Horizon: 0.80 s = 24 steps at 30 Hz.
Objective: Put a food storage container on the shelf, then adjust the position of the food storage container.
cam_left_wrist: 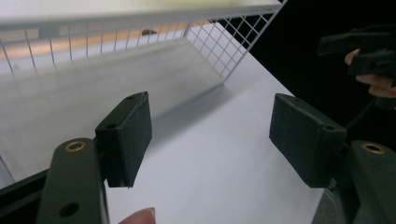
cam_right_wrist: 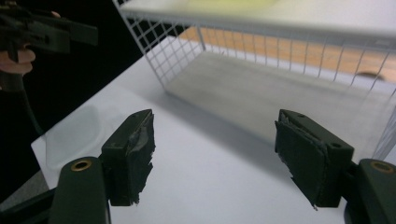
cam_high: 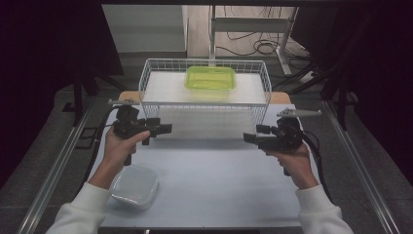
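Both tongs, left (cam_high: 165,128) and right (cam_high: 250,137), gape before wire basket (cam_high: 204,105), clear tub (cam_high: 135,186) nearby.

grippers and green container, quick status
Left gripper, right gripper open, empty. Green container atop wire basket, untouched. Nothing in the way.

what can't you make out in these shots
- Green container, high view: whether anything is inside; too small, and its tinted lid hides it.
- Clear container, high view: its left edge is covered by the person's left forearm.
- Wire basket, left gripper view: top cut off by the frame edge, near wires blurred.
- Green container, right gripper view: a blurred smear at the top edge.
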### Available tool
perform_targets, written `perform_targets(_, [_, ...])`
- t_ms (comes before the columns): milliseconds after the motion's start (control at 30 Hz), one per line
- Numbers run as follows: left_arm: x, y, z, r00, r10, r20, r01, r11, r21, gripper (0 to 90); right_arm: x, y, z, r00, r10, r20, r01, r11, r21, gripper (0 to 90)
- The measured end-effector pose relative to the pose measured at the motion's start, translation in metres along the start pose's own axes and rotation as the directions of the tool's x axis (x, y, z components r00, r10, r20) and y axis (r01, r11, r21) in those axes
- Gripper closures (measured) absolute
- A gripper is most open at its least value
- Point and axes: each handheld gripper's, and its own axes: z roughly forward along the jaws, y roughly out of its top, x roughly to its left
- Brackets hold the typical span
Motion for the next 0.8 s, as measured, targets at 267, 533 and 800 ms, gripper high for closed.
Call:
perform_targets(267, [0.005,-0.042,-0.009,0.9990,0.015,-0.042,-0.012,0.9971,0.075,29.0,0.007,-0.040,0.014,0.9999,0.014,-0.004,-0.014,0.997,0.078,27.5])
perform_targets(533, [0.009,-0.073,-0.011,0.9984,0.014,-0.055,-0.008,0.9925,0.122,29.4,0.009,-0.071,0.029,0.9998,0.017,-0.002,-0.017,0.991,0.136,26.2])
perform_targets(800, [0.009,-0.076,-0.013,0.9985,0.029,-0.047,-0.022,0.9916,0.127,27.7,0.007,-0.082,0.032,0.9996,0.027,-0.004,-0.026,0.986,0.162,25.7])
